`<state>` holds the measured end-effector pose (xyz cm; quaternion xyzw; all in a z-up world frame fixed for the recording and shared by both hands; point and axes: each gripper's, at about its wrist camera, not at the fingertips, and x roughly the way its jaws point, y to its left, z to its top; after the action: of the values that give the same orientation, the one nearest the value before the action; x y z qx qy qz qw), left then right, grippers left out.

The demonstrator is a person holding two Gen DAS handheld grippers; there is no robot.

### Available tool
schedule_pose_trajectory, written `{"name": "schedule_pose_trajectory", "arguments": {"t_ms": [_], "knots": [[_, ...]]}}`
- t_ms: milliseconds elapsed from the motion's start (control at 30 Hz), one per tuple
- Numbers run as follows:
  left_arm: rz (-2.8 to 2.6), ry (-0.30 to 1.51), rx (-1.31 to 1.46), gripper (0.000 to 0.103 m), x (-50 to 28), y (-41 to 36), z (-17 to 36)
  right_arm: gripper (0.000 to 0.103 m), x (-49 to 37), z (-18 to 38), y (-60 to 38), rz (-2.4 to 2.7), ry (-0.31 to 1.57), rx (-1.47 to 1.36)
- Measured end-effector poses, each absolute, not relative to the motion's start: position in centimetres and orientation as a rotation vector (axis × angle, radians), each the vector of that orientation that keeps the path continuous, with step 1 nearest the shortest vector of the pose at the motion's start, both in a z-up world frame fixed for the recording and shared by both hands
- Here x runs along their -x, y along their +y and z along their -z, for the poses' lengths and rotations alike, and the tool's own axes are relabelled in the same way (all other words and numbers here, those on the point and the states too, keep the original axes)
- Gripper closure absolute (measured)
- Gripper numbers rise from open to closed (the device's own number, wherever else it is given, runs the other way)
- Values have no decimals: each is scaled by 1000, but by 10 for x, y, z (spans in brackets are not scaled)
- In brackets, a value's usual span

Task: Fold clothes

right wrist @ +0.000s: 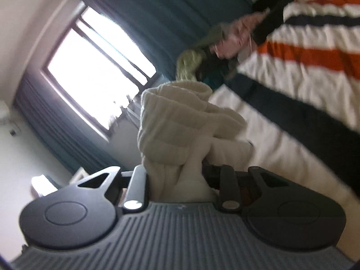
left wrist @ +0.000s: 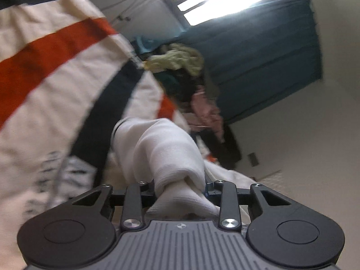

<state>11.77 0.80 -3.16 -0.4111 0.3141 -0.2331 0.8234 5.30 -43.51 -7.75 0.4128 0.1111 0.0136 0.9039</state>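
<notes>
A cream garment with orange and navy stripes (left wrist: 51, 72) hangs in the air between both grippers. My left gripper (left wrist: 180, 191) is shut on a bunched cream fold of it (left wrist: 166, 155), which covers the fingers. In the right wrist view my right gripper (right wrist: 180, 175) is shut on another bunched cream fold (right wrist: 175, 123), and the striped body of the garment (right wrist: 310, 63) stretches off to the right. Both views are tilted and blurred.
A pile of other clothes, with yellow-green, pink and dark pieces (left wrist: 186, 76) (right wrist: 213, 51), lies behind the garment. A bright window (right wrist: 94, 67) with teal curtains (left wrist: 265, 63) and white walls are beyond.
</notes>
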Motion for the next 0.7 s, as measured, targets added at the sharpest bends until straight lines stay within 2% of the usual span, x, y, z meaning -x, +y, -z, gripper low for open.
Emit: {"name": "schedule_pose_trajectory", "arguments": {"t_ms": [133, 367, 500, 700], "knots": [[569, 643, 807, 69, -153, -59, -10, 74, -69, 46, -488, -3, 166, -871], [639, 660, 710, 69, -263, -217, -54, 74, -127, 19, -607, 94, 60, -886], [686, 679, 630, 69, -328, -305, -40, 74, -170, 31, -674, 182, 57, -882], [744, 761, 618, 69, -404, -386, 27, 74, -210, 83, -729, 254, 104, -778]]}}
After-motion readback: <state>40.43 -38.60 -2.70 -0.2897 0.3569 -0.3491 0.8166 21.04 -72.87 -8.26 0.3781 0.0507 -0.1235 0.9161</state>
